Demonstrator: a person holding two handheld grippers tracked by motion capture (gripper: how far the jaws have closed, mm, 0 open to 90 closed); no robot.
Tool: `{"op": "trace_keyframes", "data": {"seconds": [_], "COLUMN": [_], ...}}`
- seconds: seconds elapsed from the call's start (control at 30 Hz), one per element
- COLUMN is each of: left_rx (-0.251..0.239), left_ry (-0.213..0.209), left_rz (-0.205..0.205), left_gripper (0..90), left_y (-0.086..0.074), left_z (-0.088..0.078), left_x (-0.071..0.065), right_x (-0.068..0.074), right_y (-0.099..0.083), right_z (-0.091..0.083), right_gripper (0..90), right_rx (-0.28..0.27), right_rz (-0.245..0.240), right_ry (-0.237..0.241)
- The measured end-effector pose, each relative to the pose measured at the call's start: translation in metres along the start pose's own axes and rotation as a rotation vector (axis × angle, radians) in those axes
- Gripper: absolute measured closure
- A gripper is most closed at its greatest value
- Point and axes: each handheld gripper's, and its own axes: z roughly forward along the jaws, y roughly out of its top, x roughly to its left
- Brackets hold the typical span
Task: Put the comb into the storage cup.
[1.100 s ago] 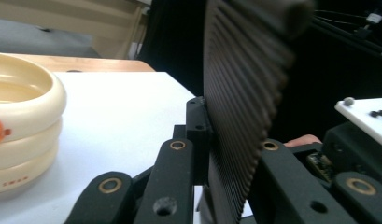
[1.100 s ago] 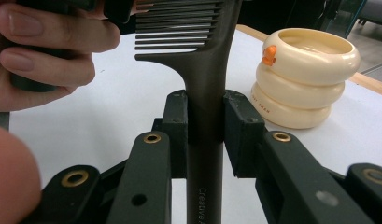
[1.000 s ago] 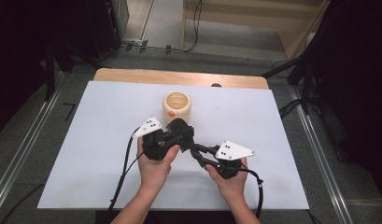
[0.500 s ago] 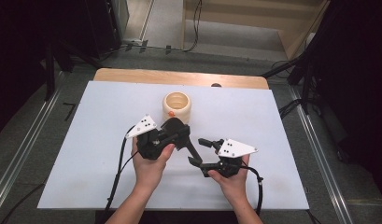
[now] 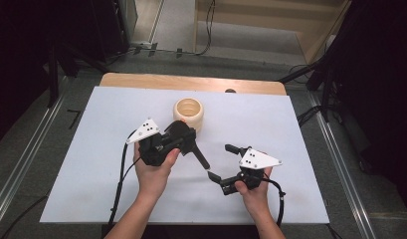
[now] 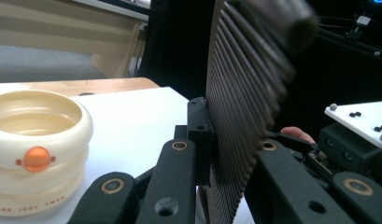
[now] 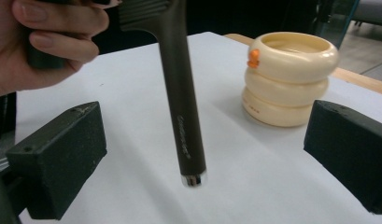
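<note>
My left gripper (image 5: 178, 142): jaws clamped on the ribbed head of a dark brush (image 7: 179, 93), smooth handle slanting down over the white table (image 5: 290, 129). My right gripper (image 5: 223, 162): jaws just opened wide, nothing between. Cream ringed holder (image 5: 189, 113) nearby.

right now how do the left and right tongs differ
The left tongs are shut on the dark ribbed head of a brush; the right tongs stand wide open with nothing between the pads, having just been opening. The left tongs sit close by the cream holder; the right tongs sit nearer the person, beyond the brush's handle tip. Both are black, with a grey plate on top.
</note>
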Motion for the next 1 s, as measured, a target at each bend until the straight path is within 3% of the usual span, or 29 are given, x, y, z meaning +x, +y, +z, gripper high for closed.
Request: {"op": "trace_keyframes", "data": {"seconds": [0.5,1.0], "left_rx": [-0.010,-0.028], "left_ry": [0.026,0.039], "left_rz": [0.017,0.036], "left_gripper": [84.1,84.1], "left_y": [0.011,0.027], "left_z": [-0.007,-0.012], "left_x": [0.009,0.017], "right_x": [-0.021,-0.034], "right_y": [-0.019,-0.034], "right_z": [-0.031,-0.061], "right_gripper": [0.0,0.0], "right_rx": [-0.005,-0.011], "right_rz": [0.028,0.057], "right_ry": [-0.109,-0.195]}}
